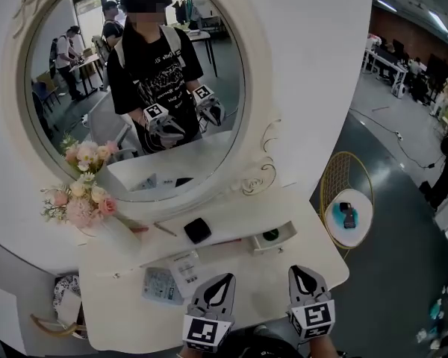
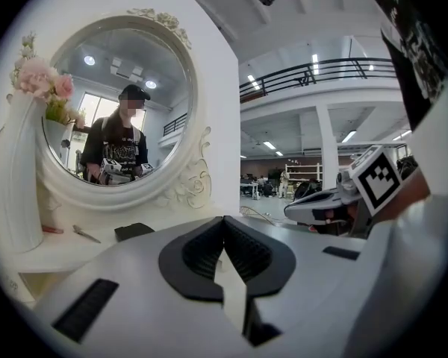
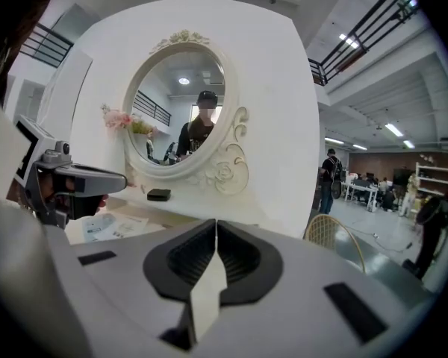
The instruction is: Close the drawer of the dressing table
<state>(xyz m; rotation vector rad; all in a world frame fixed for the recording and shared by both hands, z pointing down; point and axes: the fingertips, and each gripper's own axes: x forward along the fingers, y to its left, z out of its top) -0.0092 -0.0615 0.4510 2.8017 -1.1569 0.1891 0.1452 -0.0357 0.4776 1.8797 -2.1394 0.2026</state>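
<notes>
The white dressing table has a round mirror and a raised shelf at the back. A small drawer in that shelf stands pulled out toward me, with a dark item inside. My left gripper hovers over the tabletop in front of the shelf, shut and empty; its jaws meet at the tip. To its right, my right gripper is also shut with nothing in it, a short way in front of the drawer. Neither gripper touches the drawer.
A black box and a pen lie on the shelf, and a vase of pink flowers stands at the left. Leaflets lie by the left gripper. A round gold-wire side table stands to the right.
</notes>
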